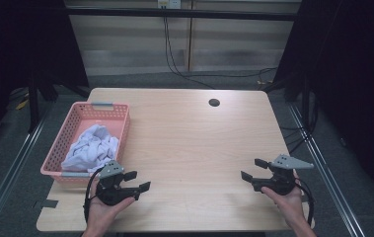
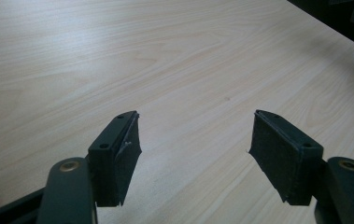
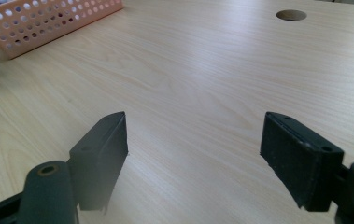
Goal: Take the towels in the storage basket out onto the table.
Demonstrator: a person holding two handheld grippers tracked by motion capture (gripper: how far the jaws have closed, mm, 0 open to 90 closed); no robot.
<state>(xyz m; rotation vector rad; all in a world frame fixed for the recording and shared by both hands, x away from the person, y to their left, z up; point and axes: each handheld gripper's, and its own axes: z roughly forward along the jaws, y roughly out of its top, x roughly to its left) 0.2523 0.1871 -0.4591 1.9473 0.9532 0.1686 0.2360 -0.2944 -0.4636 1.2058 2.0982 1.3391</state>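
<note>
A crumpled white cloth point(image 1: 92, 147) fills the pink basket point(image 1: 120, 129) at the desk's point(image 1: 194, 143) left, near the left claw point(image 1: 137, 181); both it and the right claw point(image 1: 251, 169) hover released.

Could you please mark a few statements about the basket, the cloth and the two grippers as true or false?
1. The white cloth lies inside the pink basket. True.
2. The left gripper is shut on the cloth. False: its jaws stand open over bare table with nothing between them.
3. The right gripper is open and holds nothing. True.
4. The basket sits at the table's right edge. False: it sits at the left edge, beside the left gripper.
5. A round hole shows in the tabletop toward the far side. True.
</note>
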